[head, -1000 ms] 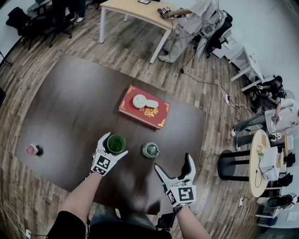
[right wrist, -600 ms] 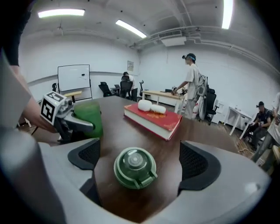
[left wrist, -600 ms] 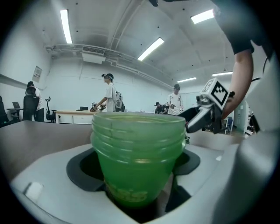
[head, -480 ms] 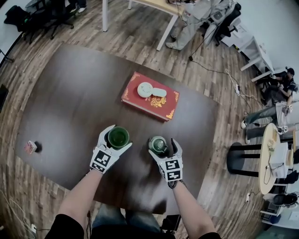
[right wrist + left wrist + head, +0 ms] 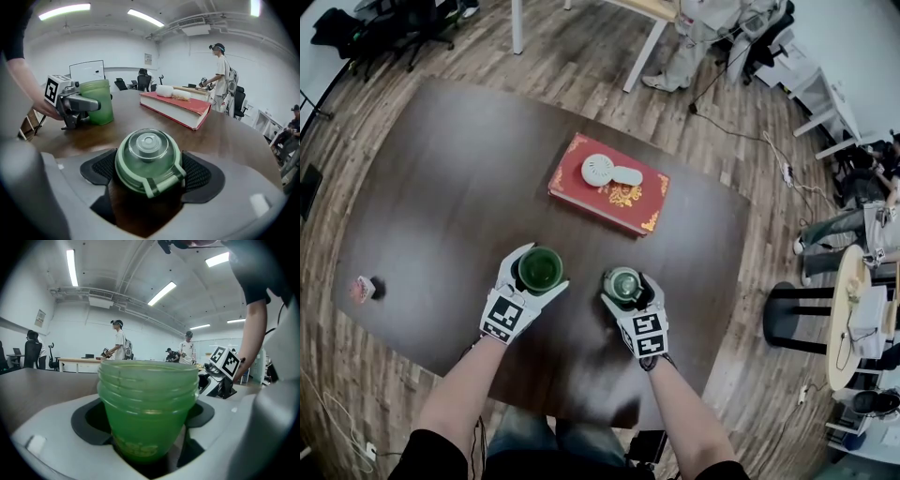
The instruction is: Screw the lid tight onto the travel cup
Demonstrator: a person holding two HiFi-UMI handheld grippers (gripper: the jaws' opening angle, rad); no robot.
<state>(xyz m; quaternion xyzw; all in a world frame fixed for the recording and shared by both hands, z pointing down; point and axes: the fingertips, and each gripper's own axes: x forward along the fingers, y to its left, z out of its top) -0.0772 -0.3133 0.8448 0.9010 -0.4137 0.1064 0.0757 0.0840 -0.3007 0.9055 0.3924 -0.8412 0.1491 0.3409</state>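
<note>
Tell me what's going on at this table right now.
A person works with a gripper in each hand. The left gripper grips the open green travel cup, which stands upright on the dark table. The right gripper has the lid between its pads. The lid rests on the table beside the cup, apart from it. Both grippers' jaws have just been closing. The lid is not yet on the cup.

We look down on a dark brown table standing on a wood plank floor. Past its far edge are a pale desk and black office chairs. A small round table stands off its right edge. White walls rise to long ceiling lights.
</note>
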